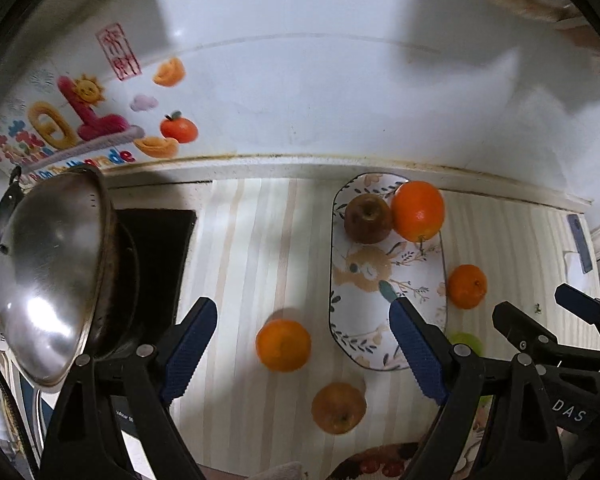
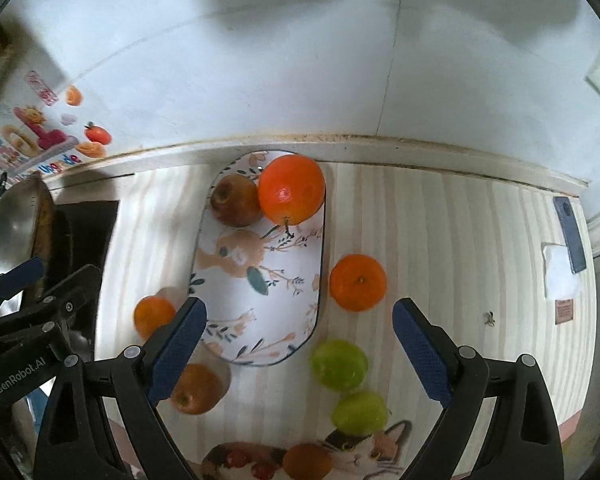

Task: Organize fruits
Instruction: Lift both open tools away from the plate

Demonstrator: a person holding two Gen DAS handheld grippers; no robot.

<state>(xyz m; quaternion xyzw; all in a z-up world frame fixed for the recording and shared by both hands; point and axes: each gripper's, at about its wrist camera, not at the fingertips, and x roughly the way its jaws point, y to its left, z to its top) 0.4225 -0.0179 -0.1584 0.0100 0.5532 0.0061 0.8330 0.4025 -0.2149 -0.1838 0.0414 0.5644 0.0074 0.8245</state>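
An oval floral plate [image 1: 384, 312] [image 2: 256, 312] lies on the striped counter and holds a brown-red apple [image 1: 368, 218] [image 2: 235, 205] and a big orange [image 1: 418, 210] [image 2: 291, 189] at its far end. Loose on the counter are a mandarin [image 1: 283, 345] [image 2: 153, 316] left of the plate, an orange-yellow apple [image 1: 339, 407] [image 2: 198, 389], a mandarin [image 1: 467, 286] [image 2: 358, 282] right of the plate, and two green fruits [image 2: 339, 365] [image 2: 359, 412]. My left gripper [image 1: 300, 348] is open above the left mandarin. My right gripper [image 2: 298, 352] is open over the plate's near end.
A steel wok [image 1: 48, 280] on a black stove stands at the left. A cat-print plate [image 2: 340, 456] with a fruit on it sits at the near edge. A phone [image 2: 570, 234] and a paper lie at the far right. A tiled wall with stickers backs the counter.
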